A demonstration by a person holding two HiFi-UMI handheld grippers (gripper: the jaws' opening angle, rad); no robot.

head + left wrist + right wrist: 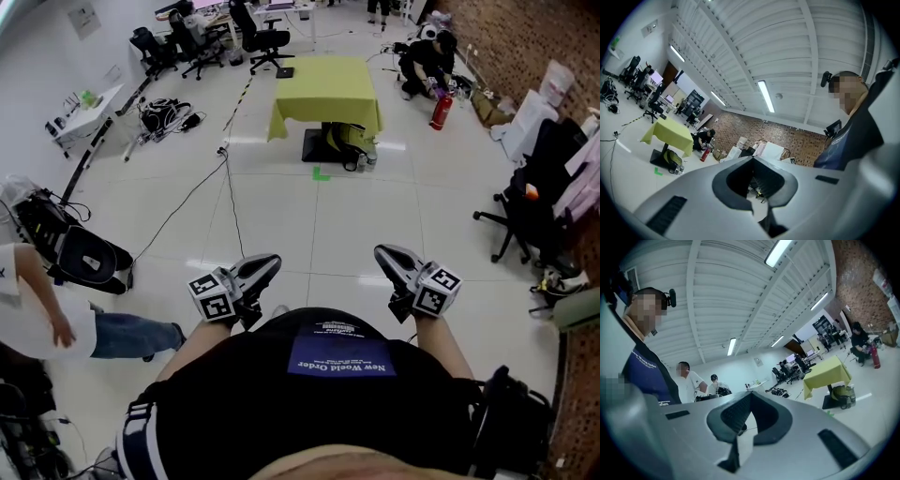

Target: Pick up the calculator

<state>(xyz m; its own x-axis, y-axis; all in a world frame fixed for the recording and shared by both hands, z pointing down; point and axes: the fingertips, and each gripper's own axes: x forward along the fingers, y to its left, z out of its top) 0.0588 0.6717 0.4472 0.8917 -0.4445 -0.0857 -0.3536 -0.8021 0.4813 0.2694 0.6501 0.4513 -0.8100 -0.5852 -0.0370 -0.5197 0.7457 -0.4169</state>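
Note:
No calculator shows in any view. A table under a yellow-green cloth [328, 89] stands across the floor ahead; its top looks bare from here. The same table [668, 131] appears small at the left of the left gripper view, and at the right of the right gripper view [825, 373]. My left gripper [267, 265] and right gripper [384, 253] are held close to the person's body, both pointing level, tips angled toward each other. The left gripper's [759, 208] jaws meet with nothing between them. The right gripper's [736, 444] jaws also touch and hold nothing.
A bag [347, 141] lies under the table. A person in white [37, 309] stands at the left. Another person crouches by a red fire extinguisher [441, 111] at the far right. A black office chair [534, 206] is on the right. Cables [225, 187] run across the floor.

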